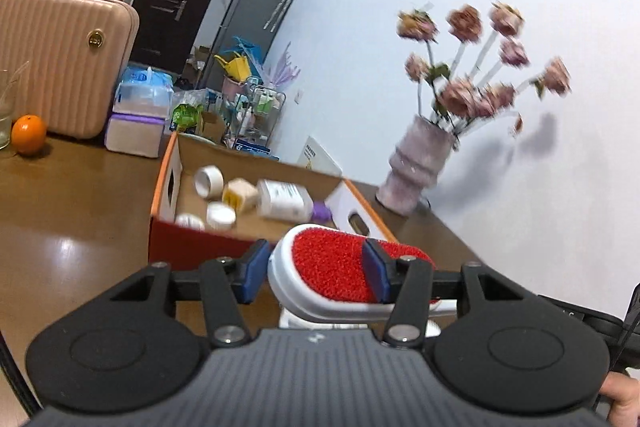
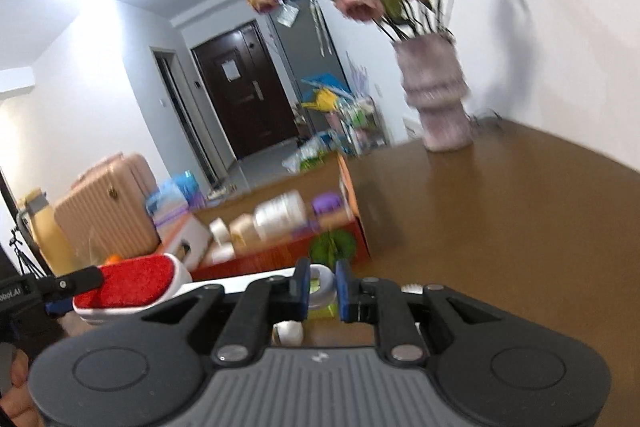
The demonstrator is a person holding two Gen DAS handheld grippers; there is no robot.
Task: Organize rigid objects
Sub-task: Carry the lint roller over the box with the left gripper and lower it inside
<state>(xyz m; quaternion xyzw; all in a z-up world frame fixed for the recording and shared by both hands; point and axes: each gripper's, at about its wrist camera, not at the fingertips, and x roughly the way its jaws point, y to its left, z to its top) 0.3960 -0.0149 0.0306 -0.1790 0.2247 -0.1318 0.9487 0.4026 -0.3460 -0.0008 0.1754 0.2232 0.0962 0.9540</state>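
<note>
- We see our left hand-held gripper [image 1: 316,269] raised above the counter [image 1: 80,211], its blue pads pinching a white brush with a red bristle face [image 1: 332,267], which lies across the fingers.
- The open cardboard box [image 1: 168,187] sits at 12 o'clock just beyond the brush, with bottles and jars lying inside.
- Our right hand-held gripper [image 2: 322,289] hovers low, its fingers nearly together around a small white-rimmed object [image 2: 322,283]; we cannot tell whether the pads press it.
- A vase [image 2: 436,107] stands at 1 o'clock.
</note>
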